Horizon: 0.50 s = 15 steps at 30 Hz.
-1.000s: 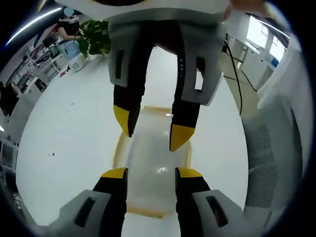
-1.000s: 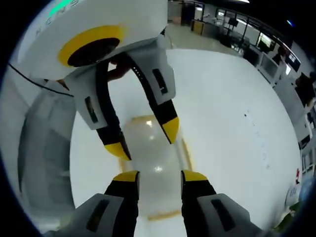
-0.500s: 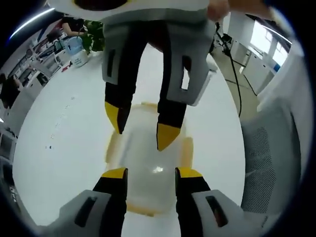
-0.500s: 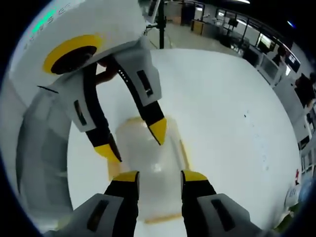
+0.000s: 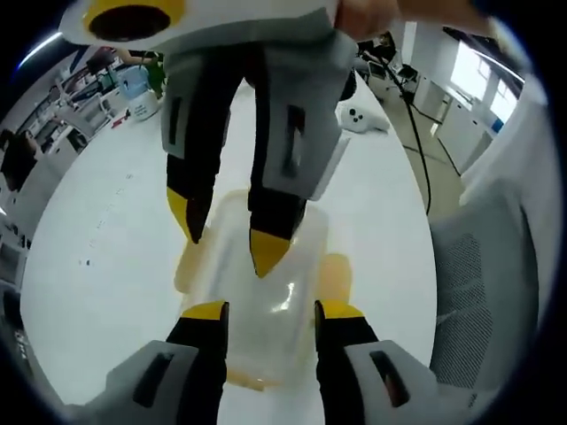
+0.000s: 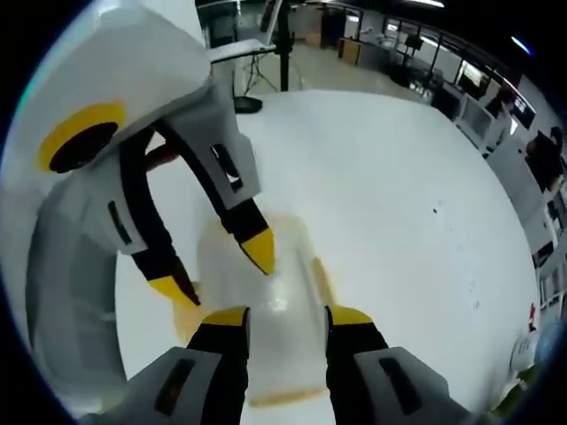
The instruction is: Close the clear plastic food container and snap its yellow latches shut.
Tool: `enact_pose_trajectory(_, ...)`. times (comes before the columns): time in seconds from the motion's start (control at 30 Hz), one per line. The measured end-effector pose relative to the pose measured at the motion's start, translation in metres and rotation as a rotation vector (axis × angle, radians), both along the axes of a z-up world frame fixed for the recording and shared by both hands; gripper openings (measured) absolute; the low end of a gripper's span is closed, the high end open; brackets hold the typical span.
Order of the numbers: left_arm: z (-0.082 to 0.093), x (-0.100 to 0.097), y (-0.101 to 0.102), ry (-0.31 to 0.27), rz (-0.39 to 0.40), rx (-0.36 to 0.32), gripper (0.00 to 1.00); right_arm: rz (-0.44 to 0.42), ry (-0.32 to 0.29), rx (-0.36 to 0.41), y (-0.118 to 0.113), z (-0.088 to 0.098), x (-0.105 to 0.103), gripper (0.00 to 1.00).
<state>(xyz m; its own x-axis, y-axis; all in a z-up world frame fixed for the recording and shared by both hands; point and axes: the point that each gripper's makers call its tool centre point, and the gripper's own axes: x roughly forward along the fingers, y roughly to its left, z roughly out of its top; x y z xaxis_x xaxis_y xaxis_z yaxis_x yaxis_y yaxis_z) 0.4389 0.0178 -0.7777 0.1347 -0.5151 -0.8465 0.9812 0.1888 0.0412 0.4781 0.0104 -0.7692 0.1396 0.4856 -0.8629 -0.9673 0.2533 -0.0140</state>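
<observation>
Left gripper view alone shows a white device (image 5: 361,117) beyond the container (image 5: 266,292).

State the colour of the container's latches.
Yellow; the latches show best in the left gripper view, on the clear container.

Pretty sure this is happening in an open-plan office or robotics lab space. A big white round tabletop (image 5: 97,230) is sitting in the middle, and a grey mesh office chair (image 5: 483,292) is parked at 3 o'clock in the left gripper view. At 10 o'clock a potted plant (image 5: 158,69) and a water jug (image 5: 133,84) are standing by cluttered desks (image 5: 75,97). Bright windows (image 5: 478,75) are glowing at 2 o'clock, and a black cable (image 5: 423,146) is trailing across the floor. In the right gripper view, rows of workstations (image 6: 461,66) are running along 1 o'clock.
</observation>
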Motion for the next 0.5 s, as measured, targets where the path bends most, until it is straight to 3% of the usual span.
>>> enact_pose_trajectory(0.5,-0.006,-0.013,0.001,0.011,0.018,0.002,0.43,-0.012,0.024,0.005,0.002,-0.008,0.006,0.37)
